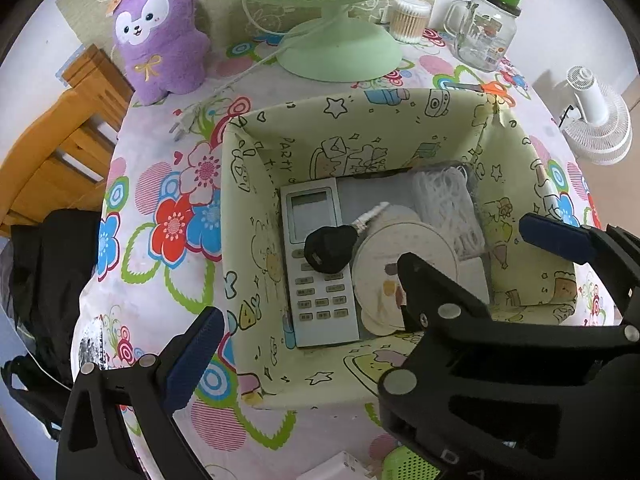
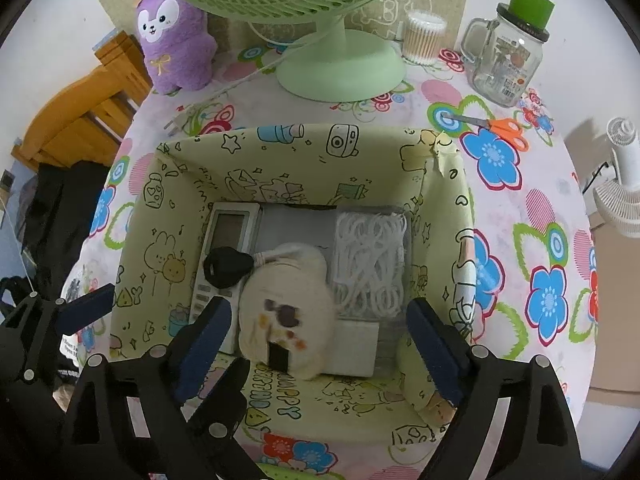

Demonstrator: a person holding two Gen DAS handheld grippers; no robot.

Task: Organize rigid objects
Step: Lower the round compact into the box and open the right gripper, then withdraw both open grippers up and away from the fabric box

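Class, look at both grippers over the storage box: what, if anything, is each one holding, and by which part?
Nothing is held. The right gripper stands open above the round cream item in the box, pads clear of it; the left gripper is open and empty.

Green fan [image 2: 336, 68] at 12 o'clock on flowered tablecloth [image 2: 520, 208]. Purple plush [image 2: 176, 40] at 11, upright. Swab tub [image 2: 423, 38] just right of fan base. Glass jar [image 2: 506, 60] with green lid at 1. Orange scissors [image 2: 502, 128] flat at 2. White fan [image 2: 622, 188] at 3, off table. Wooden chair [image 2: 80, 120] at 9.
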